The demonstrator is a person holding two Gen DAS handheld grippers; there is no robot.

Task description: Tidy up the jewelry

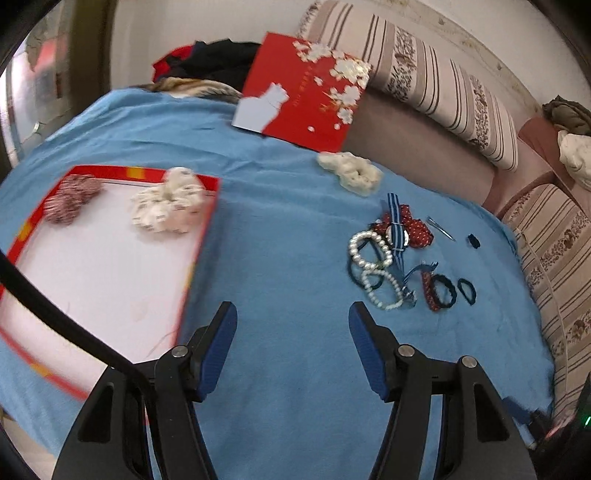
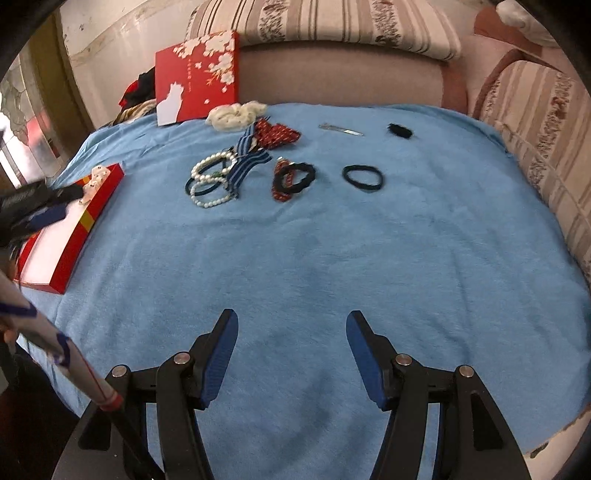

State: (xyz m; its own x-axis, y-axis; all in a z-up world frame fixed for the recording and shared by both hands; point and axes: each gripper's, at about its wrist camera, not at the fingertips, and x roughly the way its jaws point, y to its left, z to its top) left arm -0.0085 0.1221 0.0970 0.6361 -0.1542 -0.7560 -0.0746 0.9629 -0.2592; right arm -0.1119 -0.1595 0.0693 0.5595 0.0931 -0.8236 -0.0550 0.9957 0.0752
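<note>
Jewelry [image 2: 221,177] lies heaped toward the blanket's [image 2: 332,258] far edge beside a black band [image 2: 362,178], two scrunchies [image 1: 168,201] rest in the red box [image 1: 103,266] at its left edge, and both the left gripper [image 1: 293,314] and right gripper [image 2: 291,321] hang released, grasping nothing.

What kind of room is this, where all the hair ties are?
Probably a living room at home: a striped, flower-patterned sofa cushion lies behind a table under a fuzzy blue blanket, with a pile of clothes in the corner.
</note>
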